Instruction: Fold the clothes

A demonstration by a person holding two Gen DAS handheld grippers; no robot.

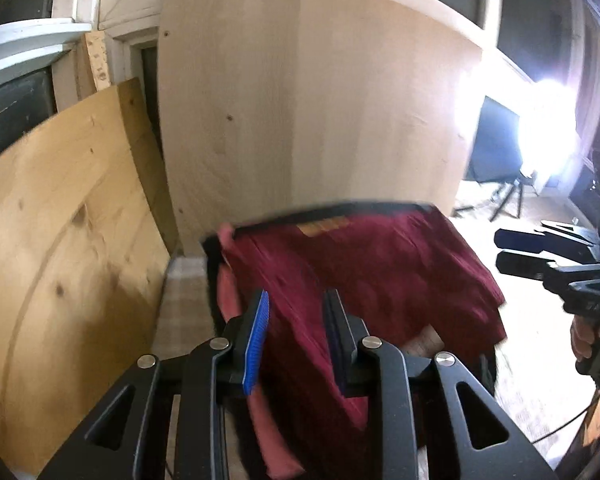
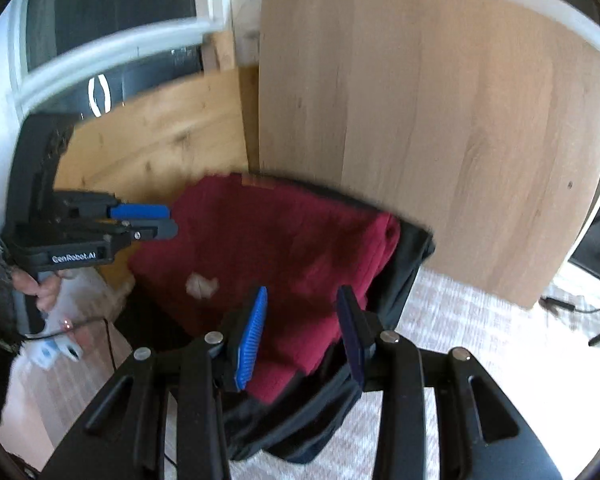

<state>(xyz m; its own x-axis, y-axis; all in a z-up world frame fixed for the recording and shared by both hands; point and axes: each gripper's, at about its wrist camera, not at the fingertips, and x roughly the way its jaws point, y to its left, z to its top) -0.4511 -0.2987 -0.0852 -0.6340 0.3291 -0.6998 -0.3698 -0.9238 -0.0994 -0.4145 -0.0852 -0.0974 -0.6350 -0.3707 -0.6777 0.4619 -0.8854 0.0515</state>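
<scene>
Both wrist views look down, close, sharing the maroon garment (image 1: pixel 372 264).

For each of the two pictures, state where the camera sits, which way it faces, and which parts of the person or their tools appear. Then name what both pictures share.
Left wrist: on the left gripper, looking down over its fingers at the dark red garment; the right gripper and a hand show at right.
Right wrist: on the right gripper, facing the same garment; the left gripper and a hand show at left.
Shared: the garment, the pale wood panel.
</scene>
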